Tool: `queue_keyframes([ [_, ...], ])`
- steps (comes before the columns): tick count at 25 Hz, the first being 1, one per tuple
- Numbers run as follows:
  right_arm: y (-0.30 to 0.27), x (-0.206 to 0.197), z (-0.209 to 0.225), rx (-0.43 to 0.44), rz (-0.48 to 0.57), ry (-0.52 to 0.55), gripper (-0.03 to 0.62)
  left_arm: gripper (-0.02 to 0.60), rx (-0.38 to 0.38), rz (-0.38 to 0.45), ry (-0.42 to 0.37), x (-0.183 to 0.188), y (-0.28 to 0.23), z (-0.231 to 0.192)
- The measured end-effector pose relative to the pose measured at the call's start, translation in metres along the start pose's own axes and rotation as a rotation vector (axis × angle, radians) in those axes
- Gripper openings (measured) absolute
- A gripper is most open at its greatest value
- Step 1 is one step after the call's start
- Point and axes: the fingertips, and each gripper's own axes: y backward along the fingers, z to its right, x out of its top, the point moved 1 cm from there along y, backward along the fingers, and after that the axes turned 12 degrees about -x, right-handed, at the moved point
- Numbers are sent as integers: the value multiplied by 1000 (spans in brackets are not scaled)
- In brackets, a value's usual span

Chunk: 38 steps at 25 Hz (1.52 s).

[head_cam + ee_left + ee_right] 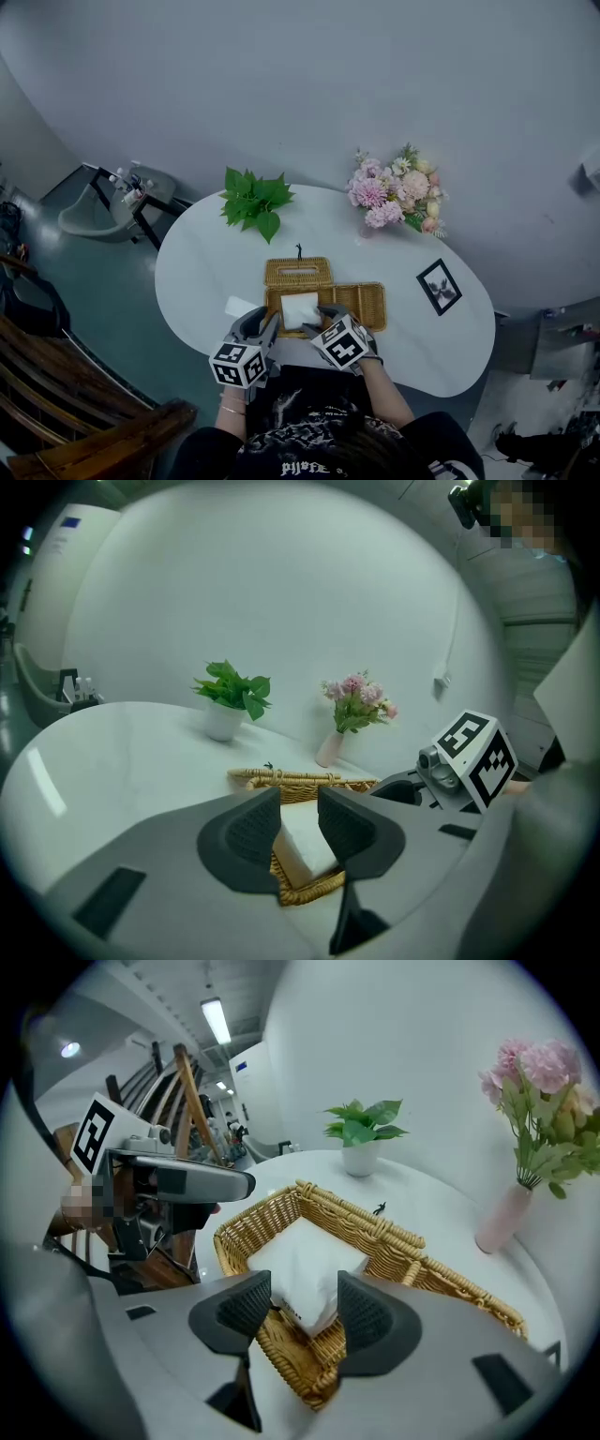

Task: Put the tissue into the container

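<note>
A white tissue pack (299, 309) lies in the left end of an open wicker container (367, 302) at the table's near edge. In the head view both grippers sit at that container's near rim. My left gripper (300, 806) is open, its jaws a narrow gap apart just above the near end of the pack (305, 844), with the wicker rim (314, 889) below them. My right gripper (305, 1296) is open, its jaws standing on either side of the pack's corner (305, 1262) without pressing on it. The container's woven wall (246, 1222) curves round the pack.
A wicker lid (298, 272) with a slot lies just behind the container. A potted green plant (255, 202), a vase of pink flowers (398, 192) and a small framed picture (439, 286) stand on the white table (202, 267). A white sheet (239, 307) lies at the left. Wooden chairs (56, 375) are left.
</note>
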Motion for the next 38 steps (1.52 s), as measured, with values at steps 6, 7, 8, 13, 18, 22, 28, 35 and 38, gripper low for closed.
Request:
queue_keyframes([
  [6, 16, 17, 5, -57, 130, -58, 241, 130, -30, 51, -54, 9, 4, 11],
  [7, 19, 20, 7, -80, 160, -64, 241, 130, -30, 63, -58, 11, 6, 12],
  [8, 24, 25, 10, -110, 194, -67, 241, 130, -32, 76, -57, 13, 8, 13],
  [13, 49, 43, 19, -228, 324, -96, 241, 130, -38, 99, -99, 18, 18, 17],
  [18, 64, 47, 17, -269, 418, -198, 241, 130, 12, 148, -196, 30, 33, 25],
  [22, 68, 37, 12, -345, 450, -227, 215, 130, 42, 168, -272, 31, 44, 36],
  [28, 73, 35, 5, -391, 476, -237, 147, 98, 44, 171, -304, 27, 52, 36],
  [35, 81, 36, 4, -435, 508, -250, 39, 31, 53, 222, -292, 31, 60, 32],
  [38, 80, 34, 4, -443, 502, -263, 25, 26, 51, 227, -290, 28, 59, 32],
])
